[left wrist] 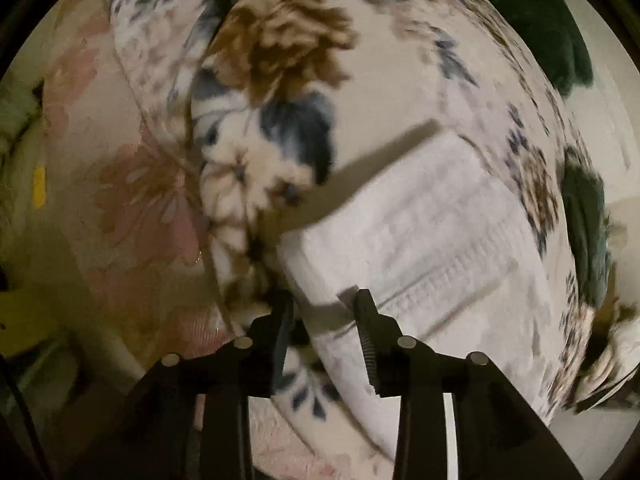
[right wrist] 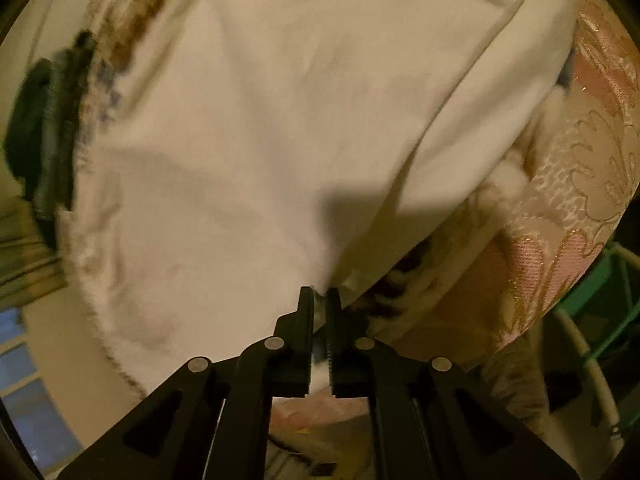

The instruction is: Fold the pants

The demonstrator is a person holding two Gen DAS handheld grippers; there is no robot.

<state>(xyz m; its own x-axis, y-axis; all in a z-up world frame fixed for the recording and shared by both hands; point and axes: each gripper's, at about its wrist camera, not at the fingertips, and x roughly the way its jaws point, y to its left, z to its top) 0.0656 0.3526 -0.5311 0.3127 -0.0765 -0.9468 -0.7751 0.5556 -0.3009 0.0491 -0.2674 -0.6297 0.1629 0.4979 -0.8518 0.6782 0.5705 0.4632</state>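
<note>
Left wrist view: our left gripper point(left wrist: 324, 300) straddles the white pants point(left wrist: 432, 216) hem, fingers parted, not pinching. Our right gripper point(right wrist: 320, 294) pinches the pants' edge.

Bed with pink floral cover point(left wrist: 132, 184), floral blanket point(left wrist: 280, 92) spread on it, white pants point(right wrist: 248, 128) on the blanket

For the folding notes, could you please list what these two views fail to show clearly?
- Left wrist view: motion blur smears the floral blanket and the white pants; whether the left tongs pinch fabric is unclear.
- Right wrist view: the pants fill the frame, hiding their outline and what lies beneath.
- Right wrist view: the dark green cloth is cut off and blurred.
</note>
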